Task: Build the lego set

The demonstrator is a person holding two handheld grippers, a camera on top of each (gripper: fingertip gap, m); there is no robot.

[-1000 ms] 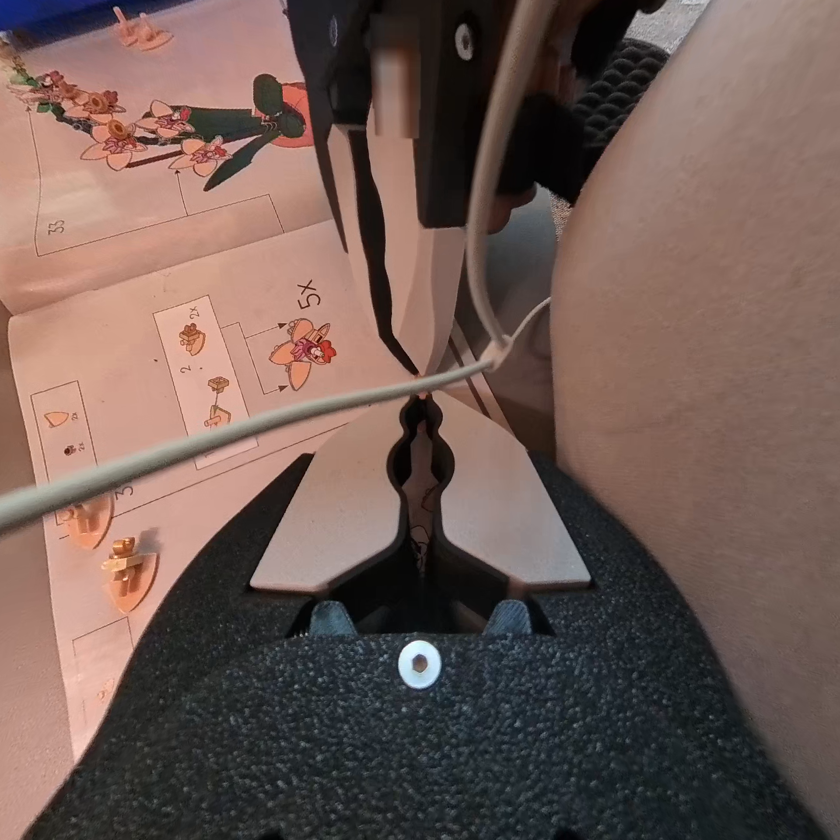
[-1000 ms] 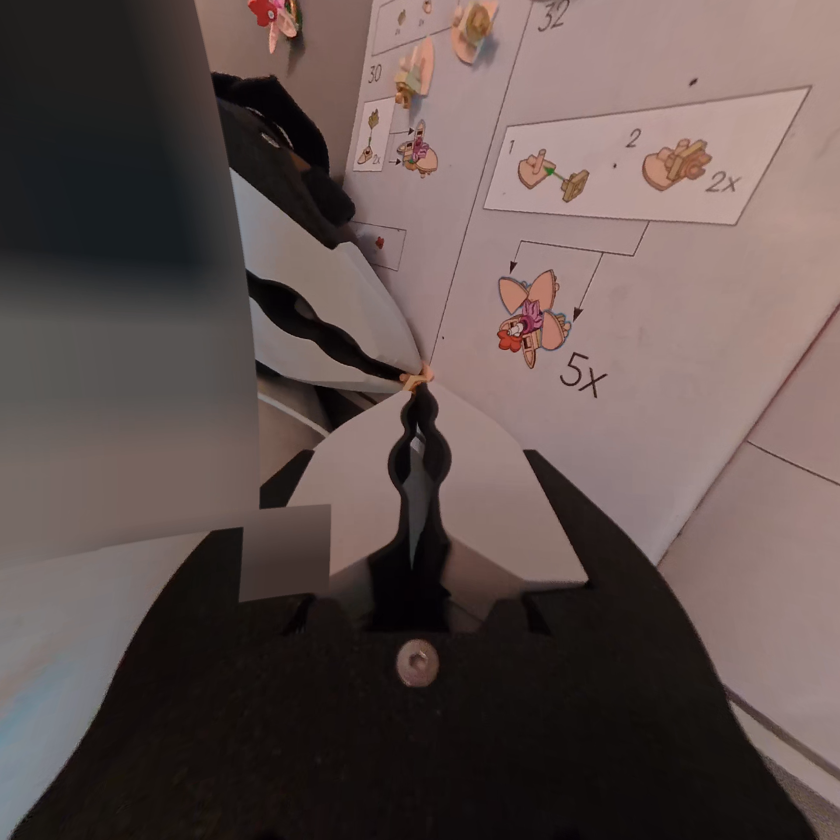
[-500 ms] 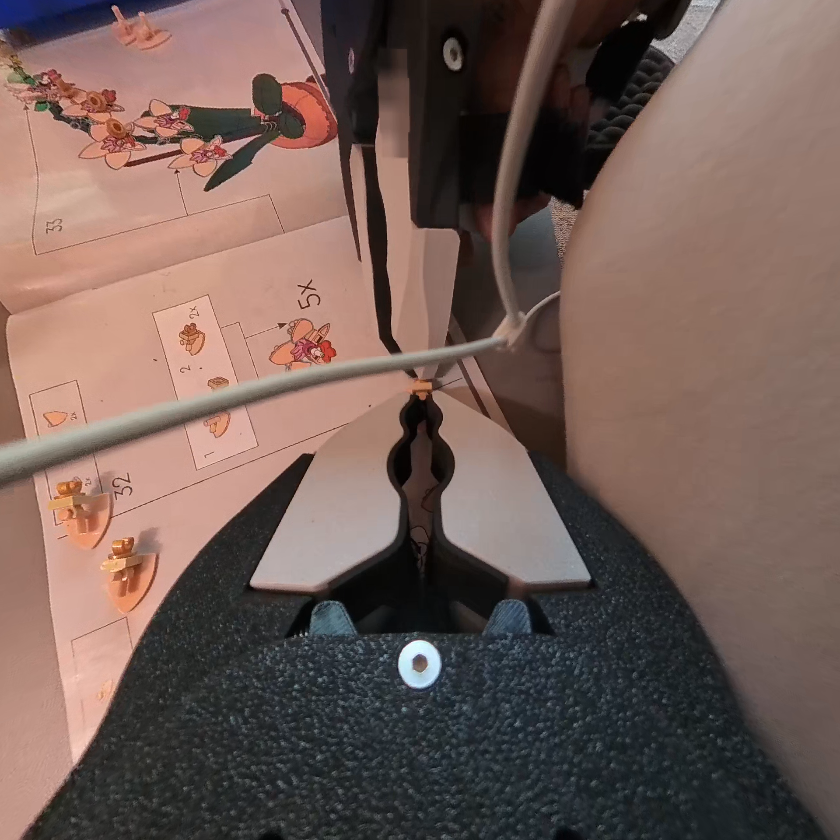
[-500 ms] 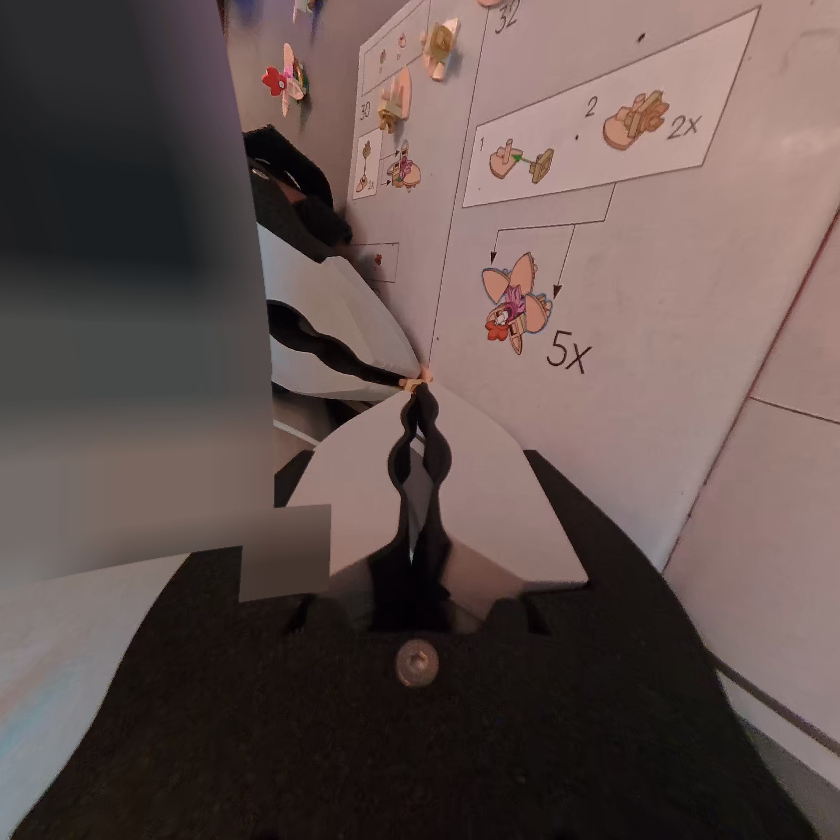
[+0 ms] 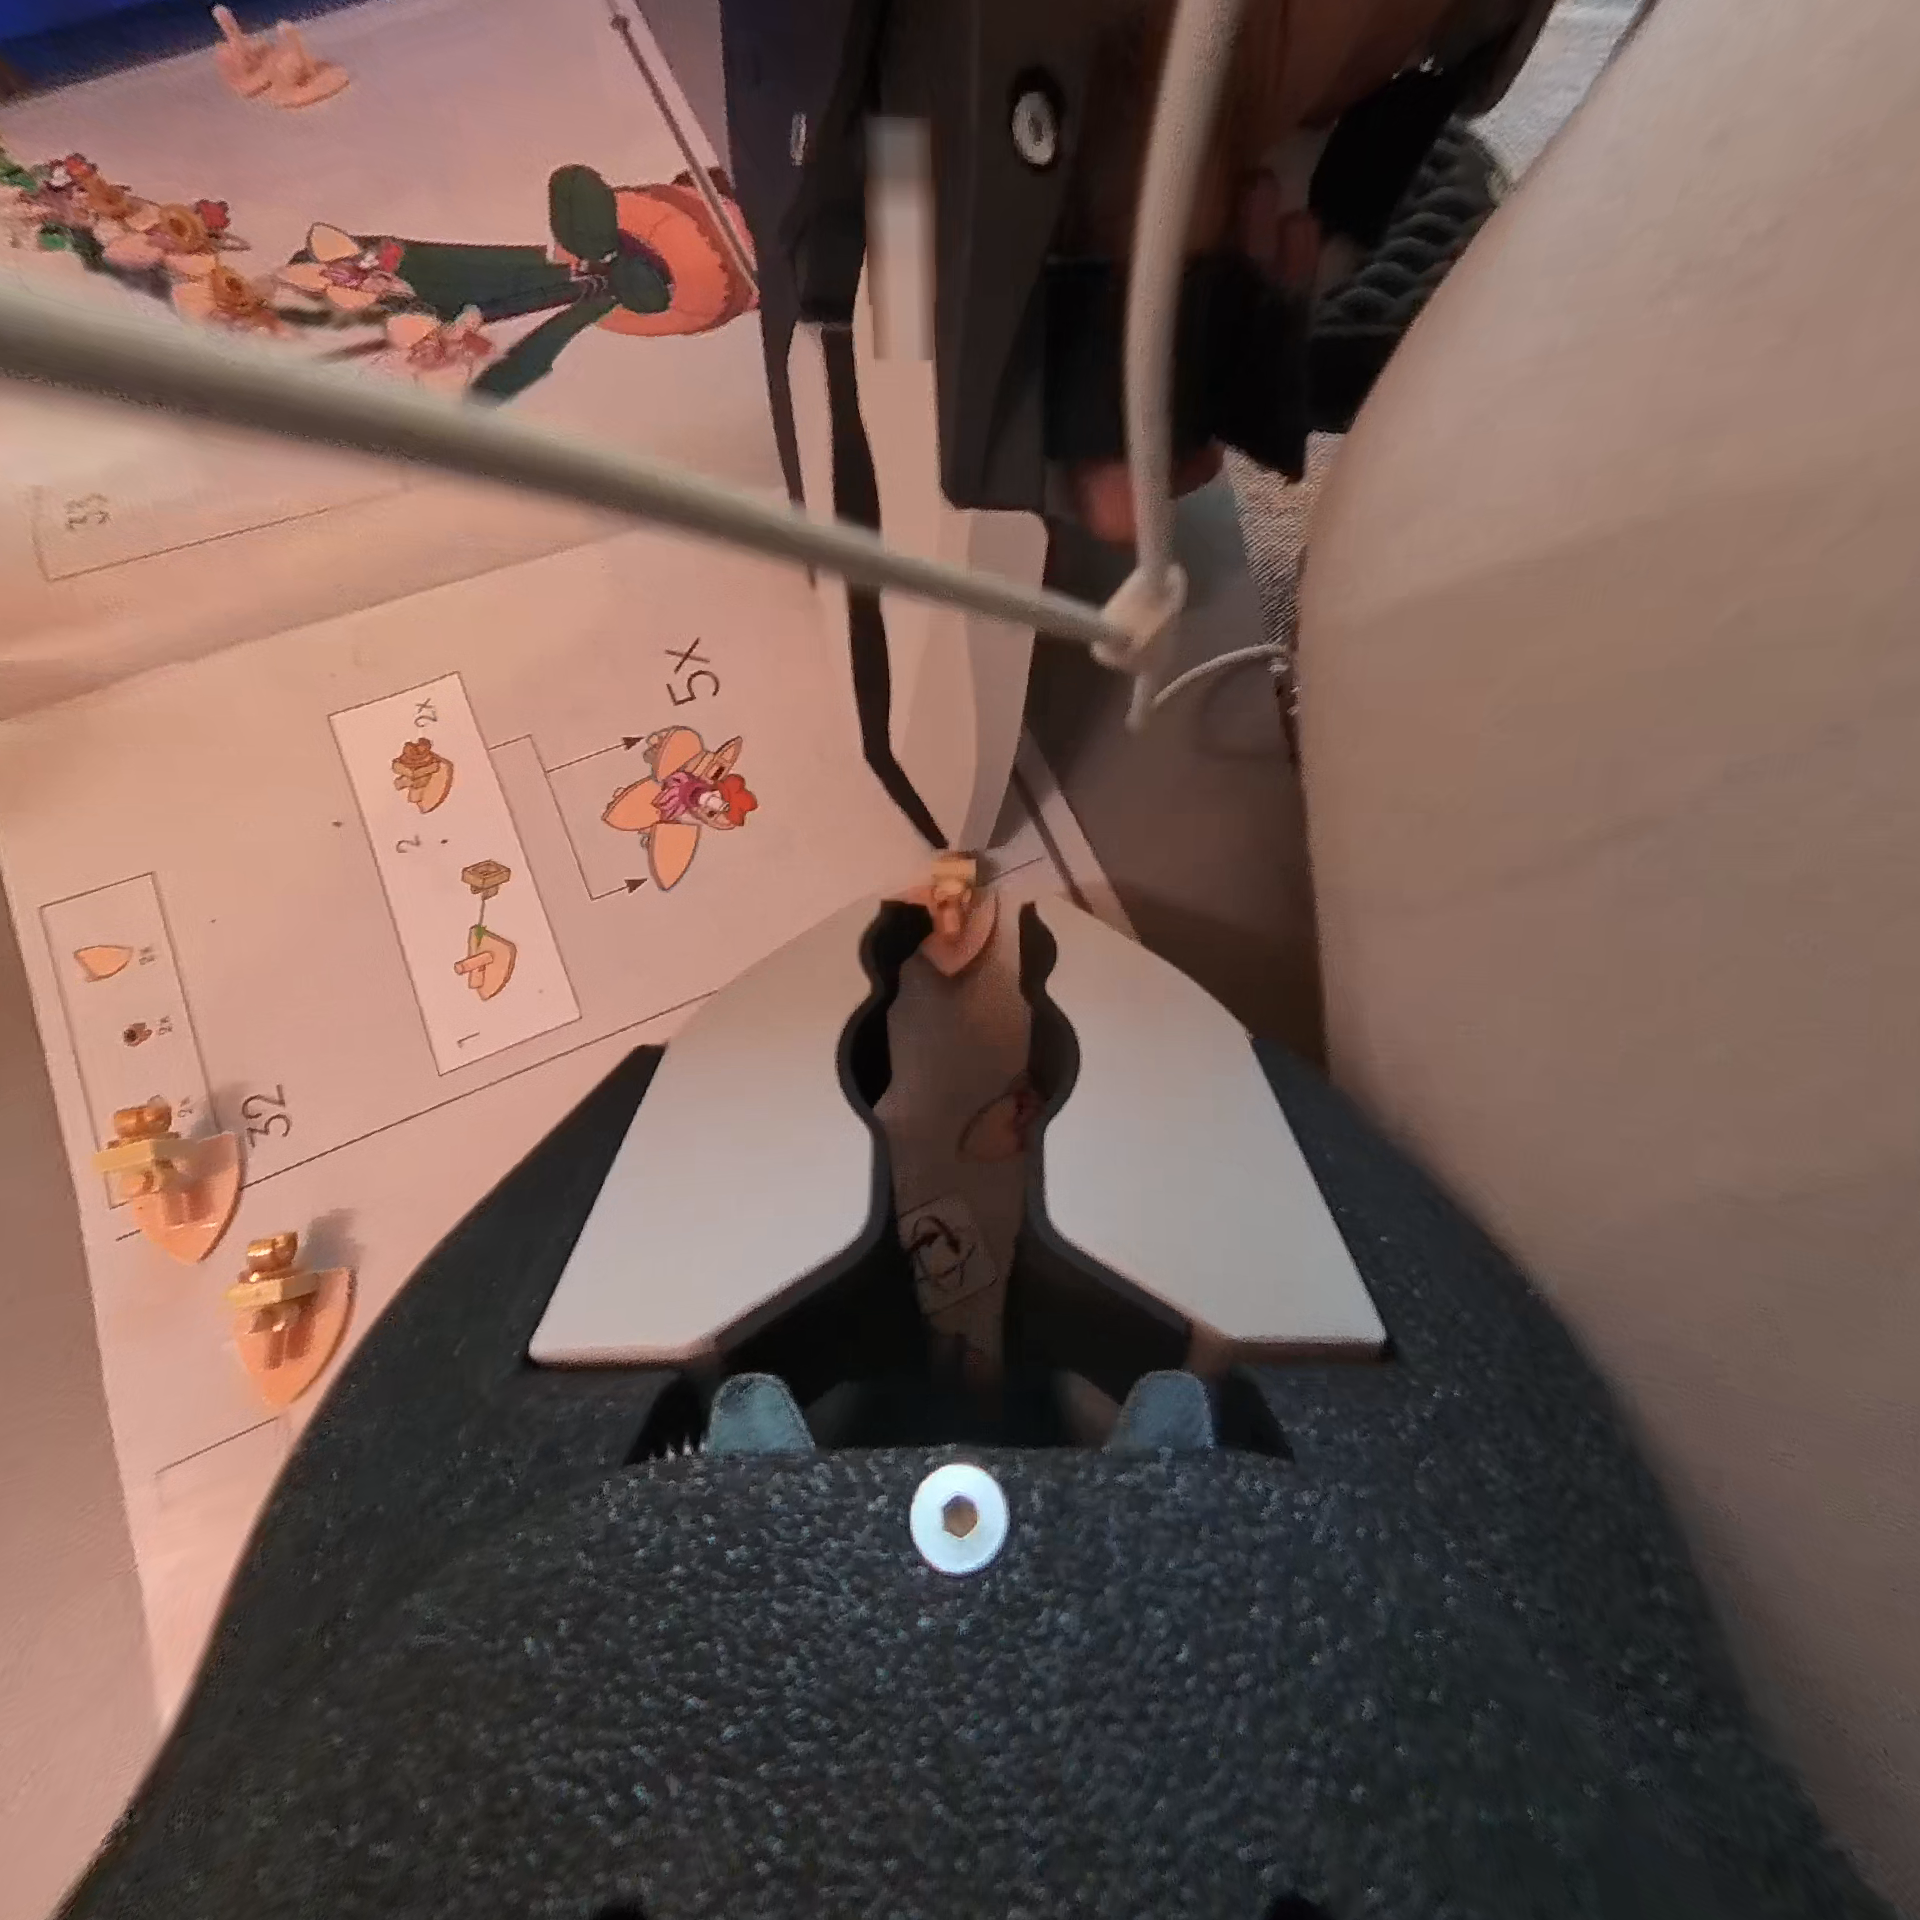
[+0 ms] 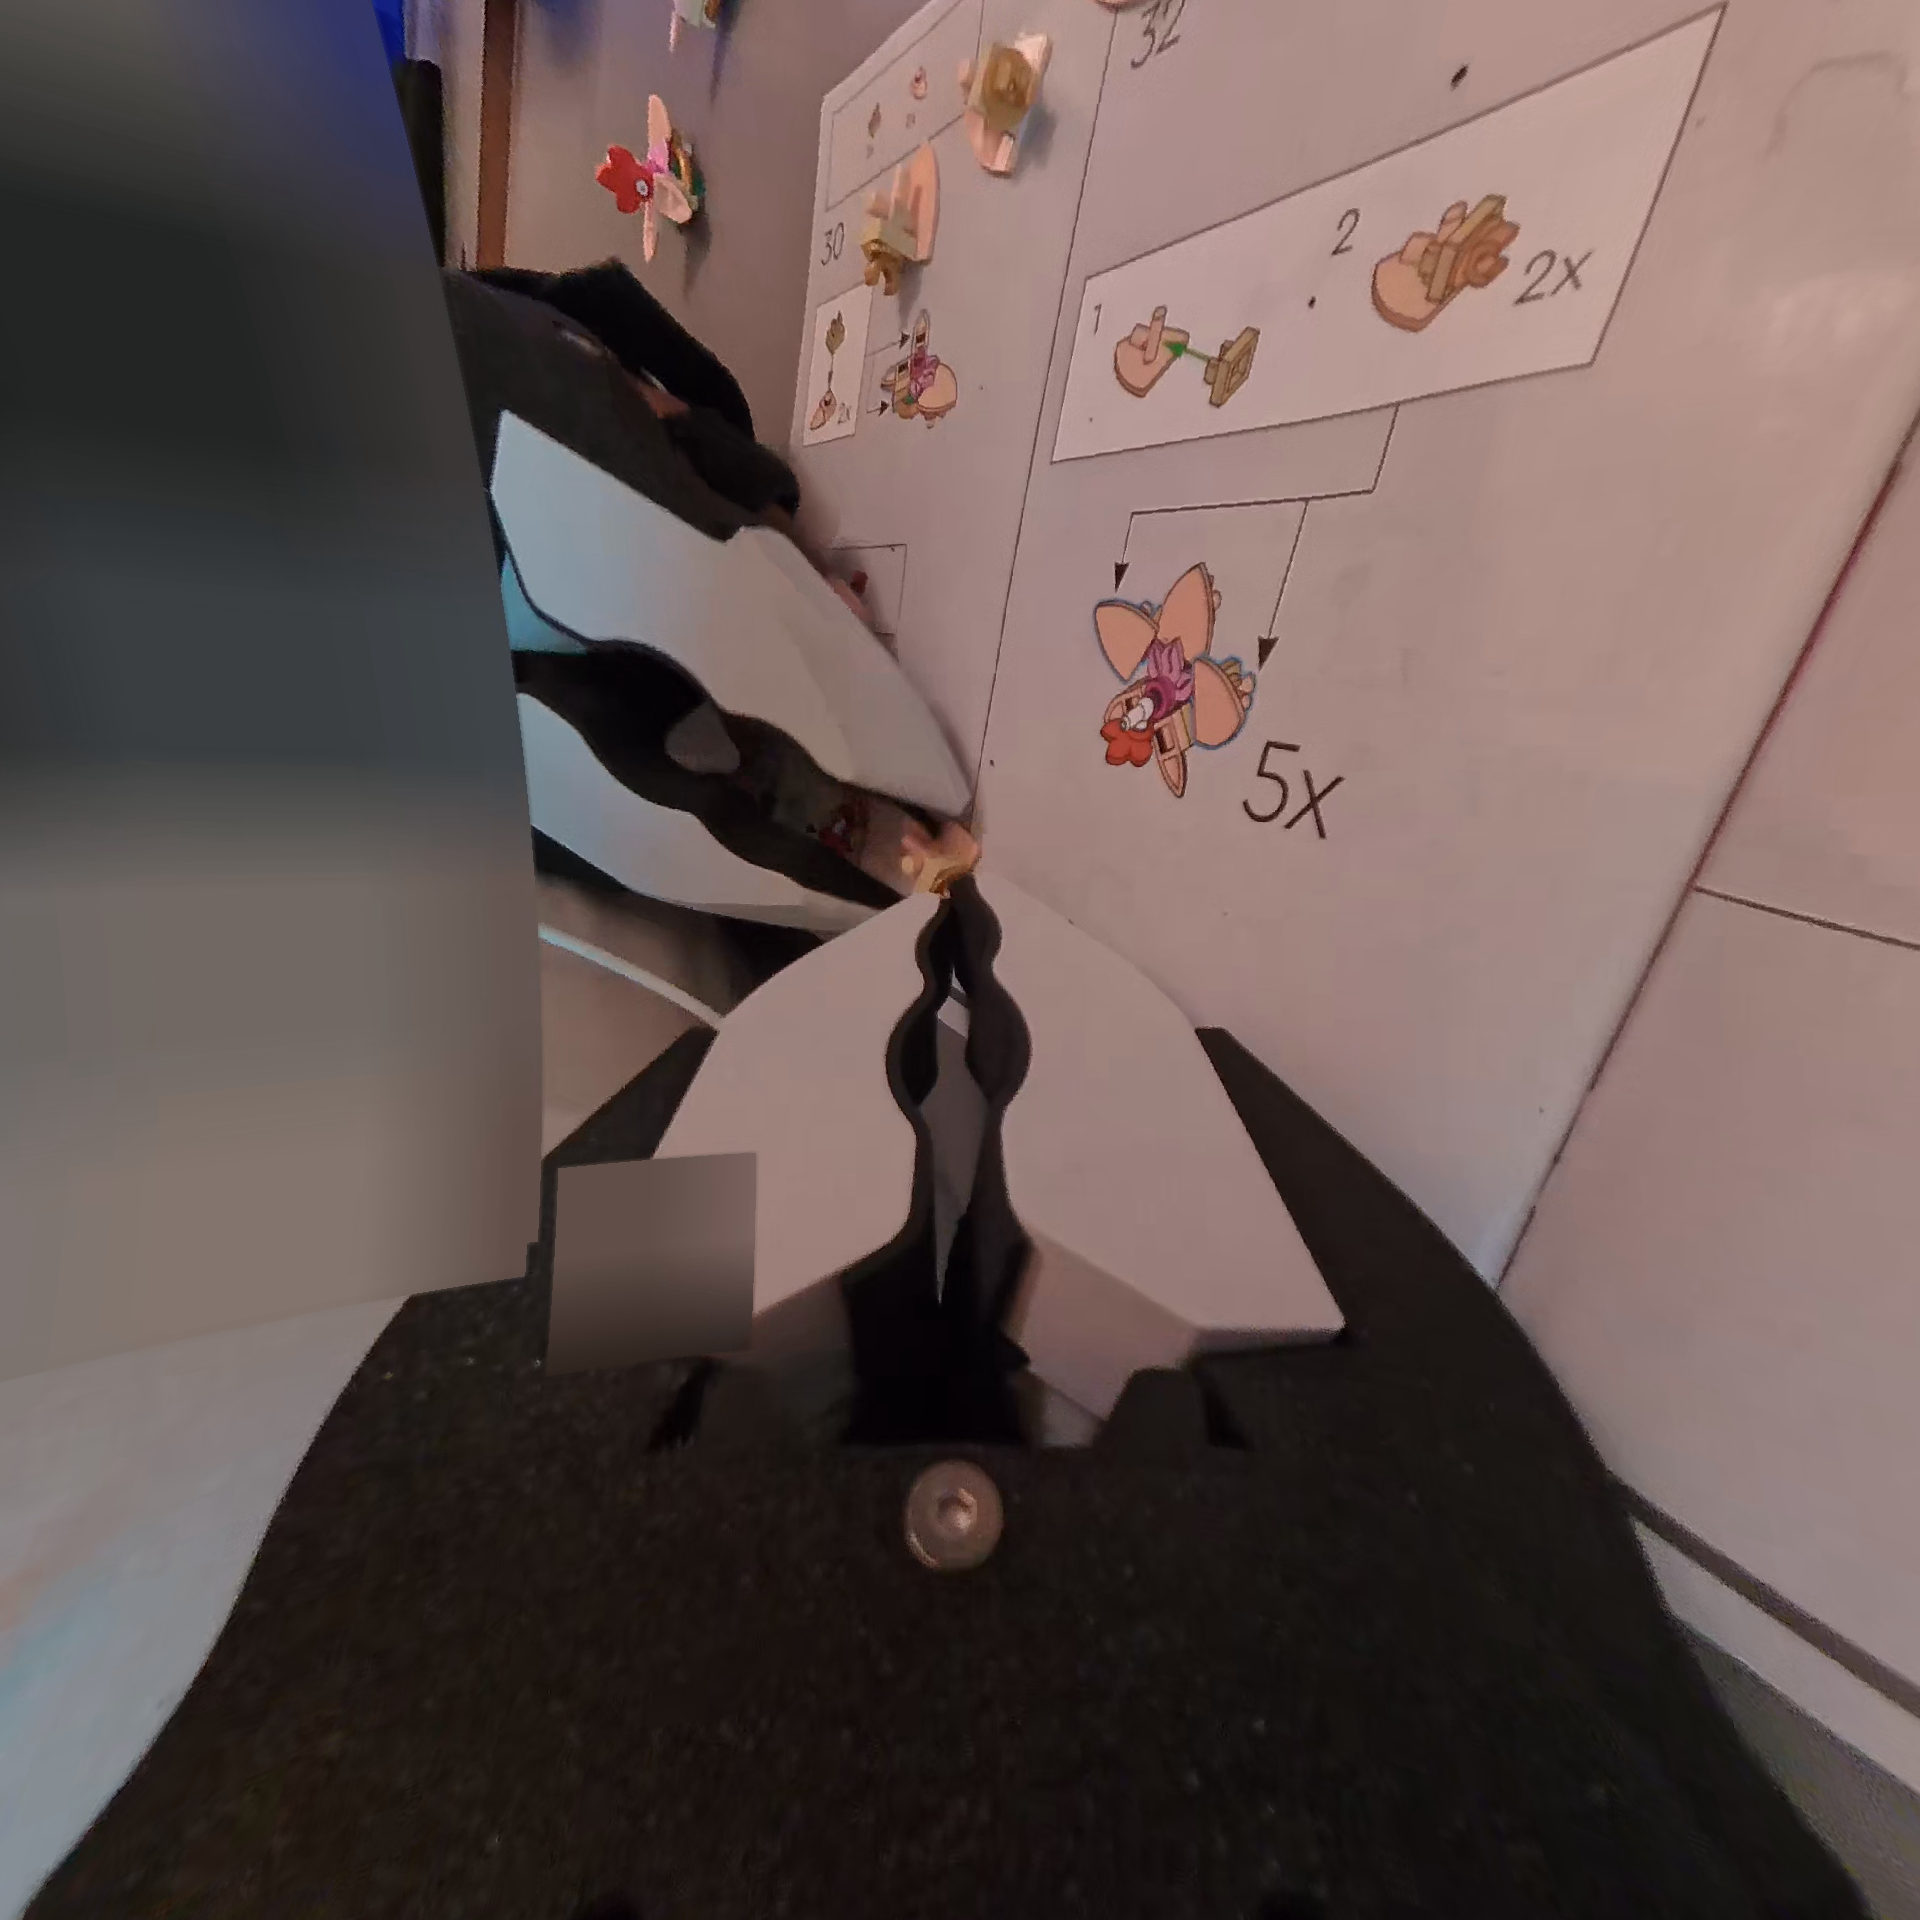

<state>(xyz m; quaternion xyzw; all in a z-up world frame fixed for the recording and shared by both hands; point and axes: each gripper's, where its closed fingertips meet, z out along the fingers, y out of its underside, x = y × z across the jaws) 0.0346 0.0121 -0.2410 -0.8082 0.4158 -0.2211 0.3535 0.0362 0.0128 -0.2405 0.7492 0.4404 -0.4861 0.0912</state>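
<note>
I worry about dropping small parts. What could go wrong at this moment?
1. The left gripper is open, so the small petal piece seems held only by the right gripper at its very tips; it could slip and fall.
2. The grey cable stretches across the instruction booklet and could snag the grippers.

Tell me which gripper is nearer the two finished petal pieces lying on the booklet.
Left. The left gripper is open just right of the petal pieces, with its body beside them. The right gripper reaches in from beyond, farther off.
</note>
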